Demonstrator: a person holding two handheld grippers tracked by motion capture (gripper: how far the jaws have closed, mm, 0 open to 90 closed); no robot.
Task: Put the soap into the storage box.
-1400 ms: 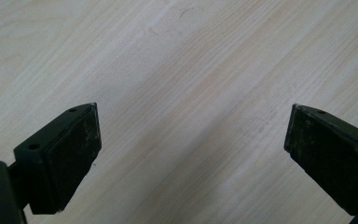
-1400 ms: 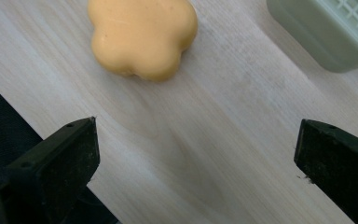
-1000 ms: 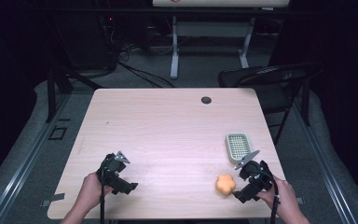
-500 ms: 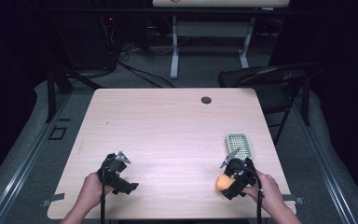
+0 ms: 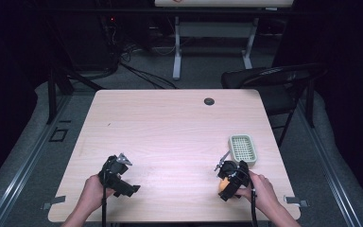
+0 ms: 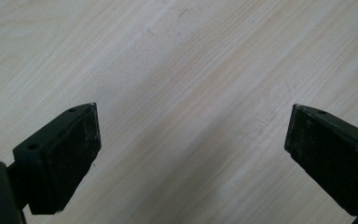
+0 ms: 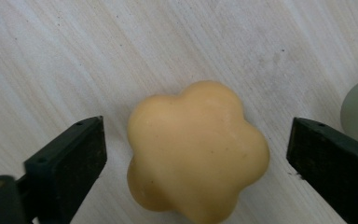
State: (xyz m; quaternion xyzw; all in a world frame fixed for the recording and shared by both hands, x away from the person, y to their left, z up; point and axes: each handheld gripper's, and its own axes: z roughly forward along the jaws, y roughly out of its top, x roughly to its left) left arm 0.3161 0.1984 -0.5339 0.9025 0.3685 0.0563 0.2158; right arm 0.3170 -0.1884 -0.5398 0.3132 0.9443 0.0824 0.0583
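Closing in on a pale orange, flower-shaped soap bar (image 7: 196, 151) that lies flat on the light wood-grain bench (image 5: 170, 127), near its front right corner. Right gripper (image 5: 230, 180) poised over it, jaws straddling the bar, one to each side, with a sliver of bare wood showing between each pad and the lobed edge; jaws have just been closing, bar between them but not yet pinched. Just beyond, toward the right edge, a pale green slotted plastic soap dish (image 5: 242, 148), apart from the bar; its rim peeks in at the side of the right gripper view. Left gripper (image 5: 117, 174) parked near the front left corner, jaws wide over bare wood, nothing between them.

Step in hand, by the look of it: the grasp of the soap. Next move likely calls for finishing the squeeze squarely across two opposite lobes, since a rounded, waxy bar could squirt sideways, then lifting straight up and carrying it the short way to the dish.
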